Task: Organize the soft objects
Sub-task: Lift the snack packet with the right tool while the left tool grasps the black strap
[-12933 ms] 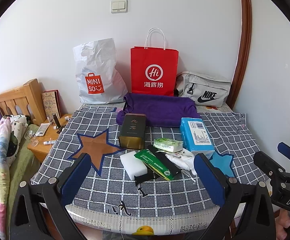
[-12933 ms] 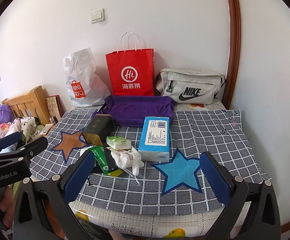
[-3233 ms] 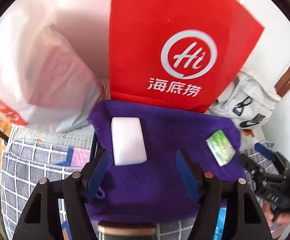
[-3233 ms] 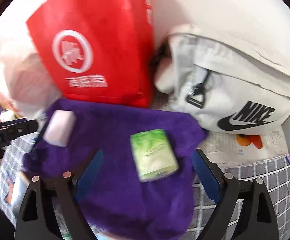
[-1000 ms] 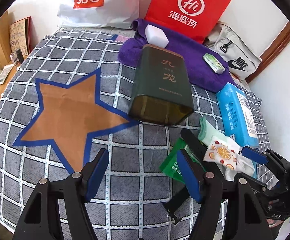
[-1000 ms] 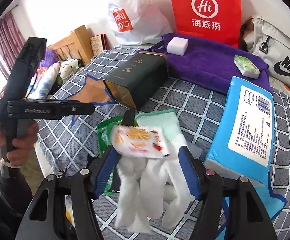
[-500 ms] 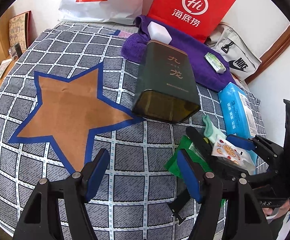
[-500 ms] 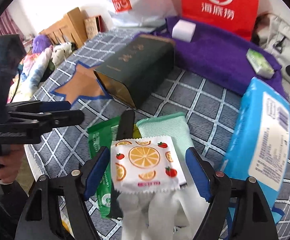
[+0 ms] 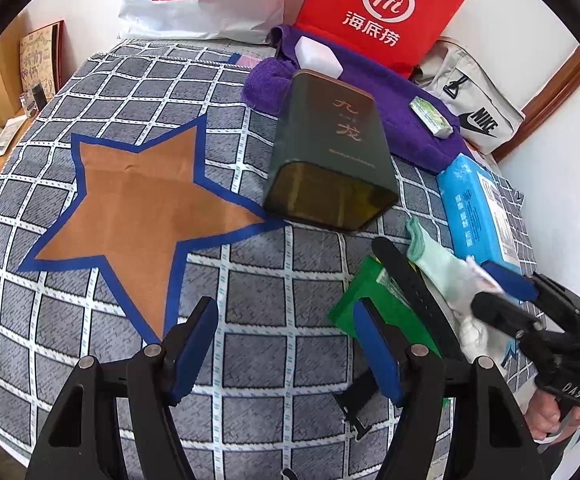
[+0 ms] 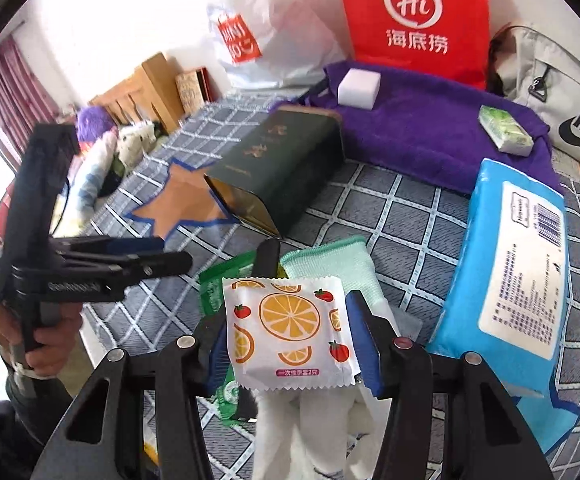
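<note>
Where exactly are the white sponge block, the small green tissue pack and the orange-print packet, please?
white sponge block (image 10: 359, 84): right wrist view, its top face.
small green tissue pack (image 10: 505, 131): right wrist view, its top face.
orange-print packet (image 10: 290, 330): right wrist view, its printed front.

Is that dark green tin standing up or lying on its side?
Lying on its side. The dark green tin rests lengthwise on the checked cloth, its lettered broad face up and one end toward the camera.

Sponge (image 10: 358, 84) and tissue pack (image 10: 505, 135) lie on towel (image 10: 430, 128) behind tin (image 10: 277, 168).
</note>
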Tool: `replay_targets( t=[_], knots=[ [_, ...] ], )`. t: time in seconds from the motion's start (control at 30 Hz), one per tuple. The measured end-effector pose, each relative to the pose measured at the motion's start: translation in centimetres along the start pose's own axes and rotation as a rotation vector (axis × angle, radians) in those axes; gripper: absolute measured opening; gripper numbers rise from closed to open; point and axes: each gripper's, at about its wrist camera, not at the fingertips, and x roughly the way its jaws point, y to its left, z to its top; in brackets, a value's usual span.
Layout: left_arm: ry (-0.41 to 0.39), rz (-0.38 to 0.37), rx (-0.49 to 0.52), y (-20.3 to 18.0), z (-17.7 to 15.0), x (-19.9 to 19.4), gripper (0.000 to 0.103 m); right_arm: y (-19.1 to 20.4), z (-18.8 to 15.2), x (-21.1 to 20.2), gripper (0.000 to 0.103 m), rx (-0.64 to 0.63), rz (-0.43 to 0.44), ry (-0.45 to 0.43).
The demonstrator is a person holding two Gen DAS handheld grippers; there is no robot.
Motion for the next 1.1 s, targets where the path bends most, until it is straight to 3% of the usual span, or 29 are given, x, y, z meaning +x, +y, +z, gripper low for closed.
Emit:
replay_targets(
  t=[0.23,0.47,0.63,0.87,1.0,1.07,1.1],
  knots=[
    [0.013,0.000,0.030,-1.4,-1.6,-0.4,0.068,-1.0,-1.8,-4.2,0.051,0.039,-0.031,-0.099],
    [-0.013,-0.091,0.032,-3.9,-2.3,-1.2,0.068,-4.4,-5.6,-7.6,0.051,0.147,-0.123,-0.164],
    [-0.038,-0.107,0.051,-6.1,-2.1,-1.4,0.067,-6.8,-8.5,-8.8,0.051,0.221,-0.164,-0.183],
    [0.002,-0.011,0.070,-9.1,-1.4,1.4,0.064,-8.8,-11.1,-8.7,0.051,0.256,-0.222,-0.183],
    [0.010,0.080,0.086,-10.1,-1.2,3.0,0.059,-10.2,-11.9,-7.8,0.051,0.280,-0.233,-0.168],
    [-0.002,0.116,0.093,-10.3,-1.2,3.3,0.050,-10.5,-12.0,-7.5,0.051,0.286,-0.233,-0.168],
    [-0.007,0.131,0.100,-10.4,-1.1,3.3,0.039,-10.6,-12.1,-7.4,0.051,0.289,-0.224,-0.170]
  ],
)
